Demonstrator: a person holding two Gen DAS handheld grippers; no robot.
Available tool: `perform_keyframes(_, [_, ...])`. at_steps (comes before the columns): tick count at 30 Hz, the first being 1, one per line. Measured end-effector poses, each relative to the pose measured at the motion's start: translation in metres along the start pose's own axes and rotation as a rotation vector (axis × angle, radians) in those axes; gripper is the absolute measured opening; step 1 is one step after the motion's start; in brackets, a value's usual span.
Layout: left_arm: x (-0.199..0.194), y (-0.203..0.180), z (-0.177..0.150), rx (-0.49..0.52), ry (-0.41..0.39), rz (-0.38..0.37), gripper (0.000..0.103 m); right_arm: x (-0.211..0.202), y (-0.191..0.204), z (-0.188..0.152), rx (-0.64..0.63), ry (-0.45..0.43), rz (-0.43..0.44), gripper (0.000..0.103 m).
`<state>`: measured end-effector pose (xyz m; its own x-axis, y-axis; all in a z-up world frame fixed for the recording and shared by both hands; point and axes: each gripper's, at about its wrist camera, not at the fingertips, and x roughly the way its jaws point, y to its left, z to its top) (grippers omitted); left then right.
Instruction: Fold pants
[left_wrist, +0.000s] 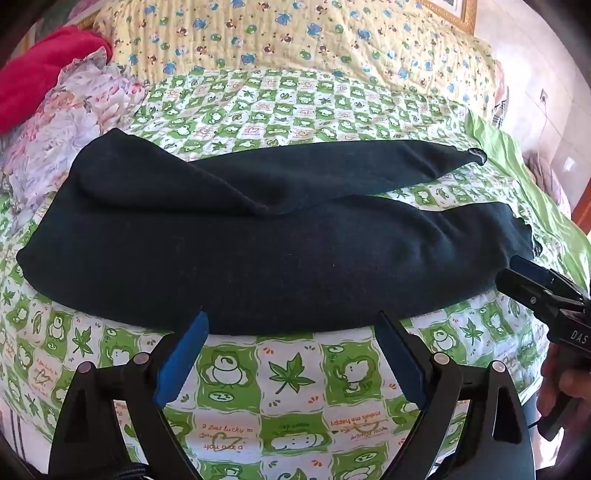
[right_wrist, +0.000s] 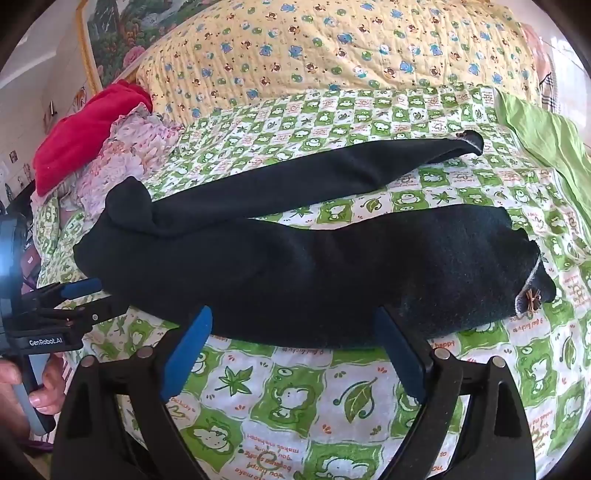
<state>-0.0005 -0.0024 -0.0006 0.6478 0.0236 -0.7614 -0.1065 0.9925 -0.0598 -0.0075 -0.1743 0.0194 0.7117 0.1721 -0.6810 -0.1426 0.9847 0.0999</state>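
Observation:
Black pants (left_wrist: 258, 243) lie spread across the bed, waist at the left, two legs running right and splayed apart. They also show in the right wrist view (right_wrist: 332, 273), with a small brown ornament at the near leg's cuff (right_wrist: 530, 297). My left gripper (left_wrist: 291, 321) is open and empty, its blue fingertips at the near edge of the pants. My right gripper (right_wrist: 295, 317) is open and empty at the near leg's edge. The right gripper (left_wrist: 524, 273) also shows in the left wrist view by the near cuff, and the left gripper (right_wrist: 83, 295) in the right wrist view by the waist.
The bed has a green and white frog-print sheet (left_wrist: 295, 376). A yellow bear-print quilt (left_wrist: 295, 37) lies at the back. A red cloth (left_wrist: 44, 74) and floral fabric (left_wrist: 74, 122) are piled at the back left. A plain green cloth (right_wrist: 546, 140) lies at the right.

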Motion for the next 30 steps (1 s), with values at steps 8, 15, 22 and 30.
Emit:
perform_keyframes(8, [0.000, 0.004, -0.002, 0.001, -0.005, -0.005, 0.092, 0.008, 0.001, 0.002, 0.014, 0.015, 0.005, 0.091])
perform_keyframes(15, [0.000, 0.006, -0.003, -0.005, -0.001, -0.003, 0.092, 0.004, 0.005, -0.001, 0.018, 0.006, 0.023, 0.091])
perform_keyframes(22, [0.000, 0.009, -0.001, -0.004, 0.003, -0.005, 0.092, 0.004, 0.009, -0.001, 0.012, 0.007, 0.025, 0.091])
perform_keyframes(30, [0.001, 0.007, -0.001, -0.003, 0.004, -0.006, 0.092, 0.005, 0.009, -0.001, 0.012, 0.009, 0.024, 0.091])
